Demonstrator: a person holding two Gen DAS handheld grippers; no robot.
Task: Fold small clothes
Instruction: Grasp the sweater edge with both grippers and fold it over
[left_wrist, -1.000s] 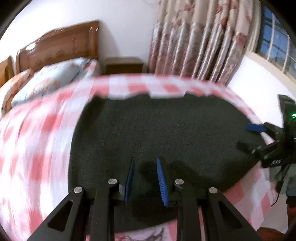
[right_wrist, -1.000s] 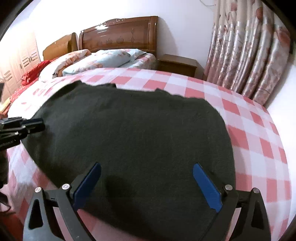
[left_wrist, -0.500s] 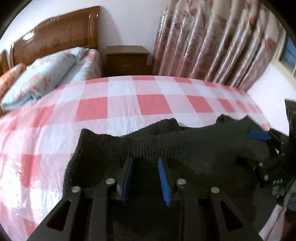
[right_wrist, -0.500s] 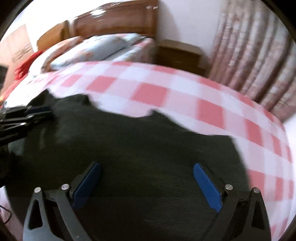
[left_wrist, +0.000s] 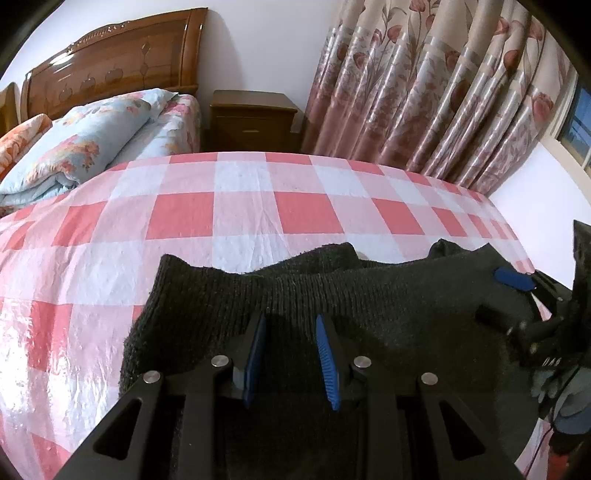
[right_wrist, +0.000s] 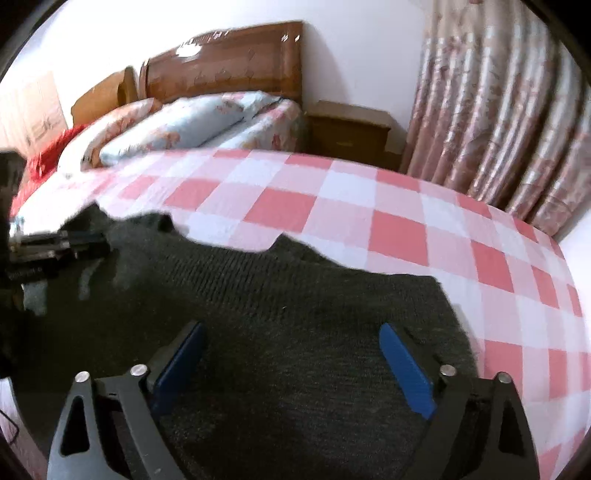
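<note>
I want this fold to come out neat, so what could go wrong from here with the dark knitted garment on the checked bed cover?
The dark knitted garment lies bunched with an uneven far edge, so creases may get folded in. The left gripper has a narrow gap over thick knit and may pinch several layers. The right gripper stands wide open, holding nothing, so that side could lag.

Dark knit garment (left_wrist: 388, 295) on checked bed (left_wrist: 221, 218)

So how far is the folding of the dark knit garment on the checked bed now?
Done: the dark knit garment looks doubled once, a ribbed edge lying over a lower layer on the checked bedspread. In hand: the left tongs stand narrow with knit bunched between the pads; a firm pinch cannot be confirmed. The right tongs are wide open above the cloth. Left: probably further folds and smoothing.
</note>
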